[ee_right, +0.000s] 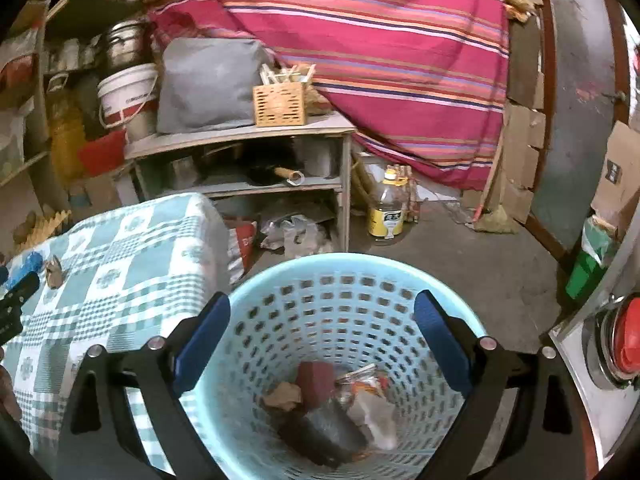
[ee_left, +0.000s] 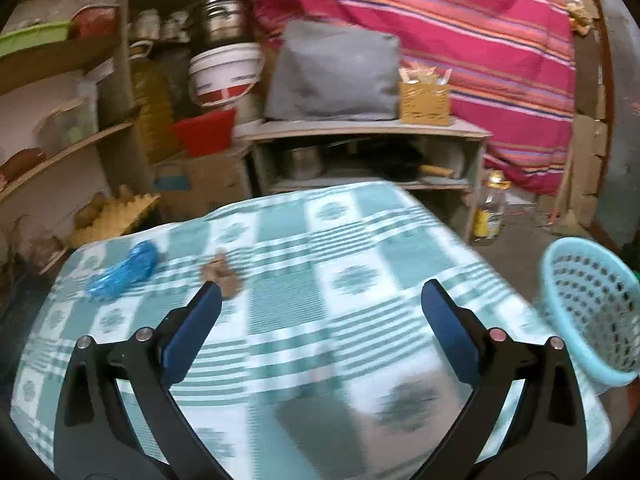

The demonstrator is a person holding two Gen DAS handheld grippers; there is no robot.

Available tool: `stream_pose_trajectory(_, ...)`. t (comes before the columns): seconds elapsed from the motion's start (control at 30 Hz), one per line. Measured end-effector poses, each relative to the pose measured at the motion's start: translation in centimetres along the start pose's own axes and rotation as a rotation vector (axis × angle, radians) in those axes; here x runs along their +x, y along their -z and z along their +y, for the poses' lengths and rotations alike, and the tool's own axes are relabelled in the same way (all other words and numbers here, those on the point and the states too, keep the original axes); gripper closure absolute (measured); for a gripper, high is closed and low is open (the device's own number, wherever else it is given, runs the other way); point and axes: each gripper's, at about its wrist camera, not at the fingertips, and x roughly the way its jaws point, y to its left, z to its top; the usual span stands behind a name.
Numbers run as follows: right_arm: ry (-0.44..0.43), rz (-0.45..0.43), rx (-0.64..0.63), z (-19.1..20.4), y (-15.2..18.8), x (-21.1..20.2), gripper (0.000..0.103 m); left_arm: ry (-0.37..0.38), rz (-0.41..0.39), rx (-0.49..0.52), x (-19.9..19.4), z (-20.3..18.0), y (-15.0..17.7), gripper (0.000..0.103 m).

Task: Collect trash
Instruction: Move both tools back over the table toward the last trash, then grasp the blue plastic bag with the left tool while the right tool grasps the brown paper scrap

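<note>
A light blue perforated basket (ee_right: 340, 280) stands on the floor beside the table, with several scraps of trash (ee_right: 320, 400) in its bottom. My right gripper (ee_right: 322, 306) hangs open right above it, nothing between its fingers. The basket (ee_left: 592, 304) also shows at the right edge of the left wrist view. My left gripper (ee_left: 322, 294) is open over the green-and-white checked tablecloth (ee_left: 320, 240), holding nothing. A crumpled blue plastic piece (ee_left: 124, 270) and a small brown scrap (ee_left: 224, 276) lie on the cloth near the left fingertip (ee_left: 208, 298). The right wrist view shows both, the blue piece (ee_right: 24, 266) and the brown scrap (ee_right: 54, 272).
Behind the table stands a low wooden shelf (ee_left: 368, 128) with a grey cushion (ee_left: 332, 72) and a wicker box (ee_left: 424, 102). A bottle (ee_right: 386, 210) stands on the concrete floor. Crowded shelves (ee_left: 60, 80) line the left. A striped red cloth (ee_right: 380, 60) hangs behind.
</note>
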Motion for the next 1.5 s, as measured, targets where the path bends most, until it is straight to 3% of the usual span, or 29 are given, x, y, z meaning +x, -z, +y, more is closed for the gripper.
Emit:
stream_pose_trajectory(0.37, -0.129, 0.038, -0.114, 12.1, 1.1, 1.9, 0.012, -0.150, 0.077, -0.084, 2.1, 12.7, 2.2, 0.006)
stream_pose_trajectory(0.57, -0.189, 0.066, -0.163, 17.4, 1.6, 2.9, 0.012, -0.195, 0.129, -0.123, 4.0, 18.8, 3.0, 0.006)
stream_pose_trajectory(0.87, -0.265, 0.104, -0.235, 23.2, 2.4, 4.2, 0.012, -0.166, 0.176, -0.247, 7.2, 24.5, 3.4, 0.006)
stream_pose_trajectory(0.97, -0.266, 0.114, -0.281, 24.8, 2.5, 4.6, 0.012, -0.182, 0.194, -0.208, 9.1, 25.0, 2.5, 0.006)
stream_pose_trajectory(1.13, -0.278, 0.150, -0.304, 26.8, 2.1, 5.6, 0.012, -0.128, 0.225, -0.167, 12.5, 25.0, 1.5, 0.007)
stream_pose_trajectory(1.23, -0.299, 0.166, -0.292, 28.1, 1.7, 6.0, 0.012, -0.095, 0.293, -0.152, 14.9, 25.3, 1.6, 0.027)
stream_pose_trajectory(1.27, -0.301, 0.170, -0.300, 28.7, 1.5, 6.1, 0.012, -0.070, 0.309, -0.171, 15.5, 25.8, 1.5, 0.041)
stream_pose_trajectory(1.4, -0.320, 0.168, -0.331, 31.3, 1.0, 6.2, 0.012, -0.058, 0.314, -0.180, 15.5, 26.8, 1.7, 0.074)
stream_pose_trajectory(1.5, -0.348, 0.168, -0.343, 33.6, 0.5, 6.4, 0.012, -0.037, 0.318, -0.186, 14.4, 27.4, 2.4, 0.089)
